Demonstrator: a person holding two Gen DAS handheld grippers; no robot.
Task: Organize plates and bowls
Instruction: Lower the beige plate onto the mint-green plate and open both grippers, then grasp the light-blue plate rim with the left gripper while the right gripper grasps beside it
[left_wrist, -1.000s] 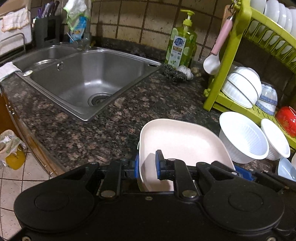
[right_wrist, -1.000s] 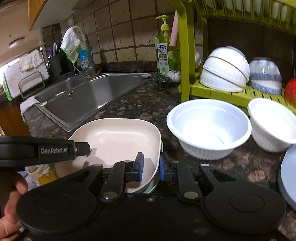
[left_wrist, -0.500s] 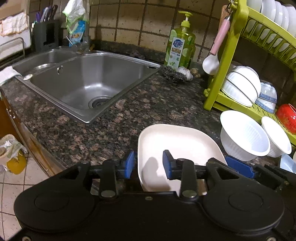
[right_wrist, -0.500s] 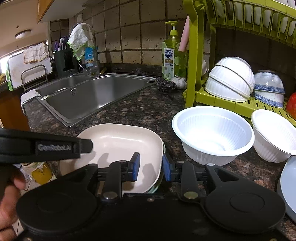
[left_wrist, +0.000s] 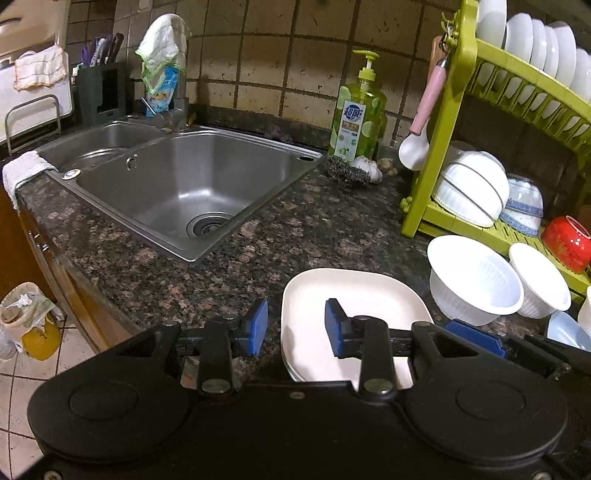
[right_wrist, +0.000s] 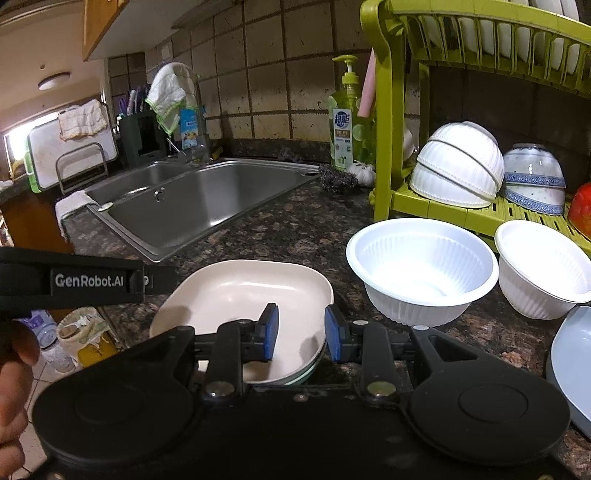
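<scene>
Both views are dim and warm-toned, with sharp focus throughout and no motion blur. Strong fisheye distortion bends the tiled wall and the yellow-green plastic dish rack (left_wrist: 439, 155) toward the edges; corners vignette to black. A round ceiling lamp (right_wrist: 53, 81) glows in the right wrist view, beside blown-out daylight at the far left. The stainless steel sink (left_wrist: 192, 184) shows soft glare. The cream square plate (left_wrist: 354, 295) carries faint shadows.

The cream square-ish plate (left_wrist: 354, 295) sat flat on the granite near the counter's front edge, stacked on another plate with a greenish rim. Just right of it stood two white ribbed bowls (right_wrist: 421, 266), upright and side by side.
</scene>
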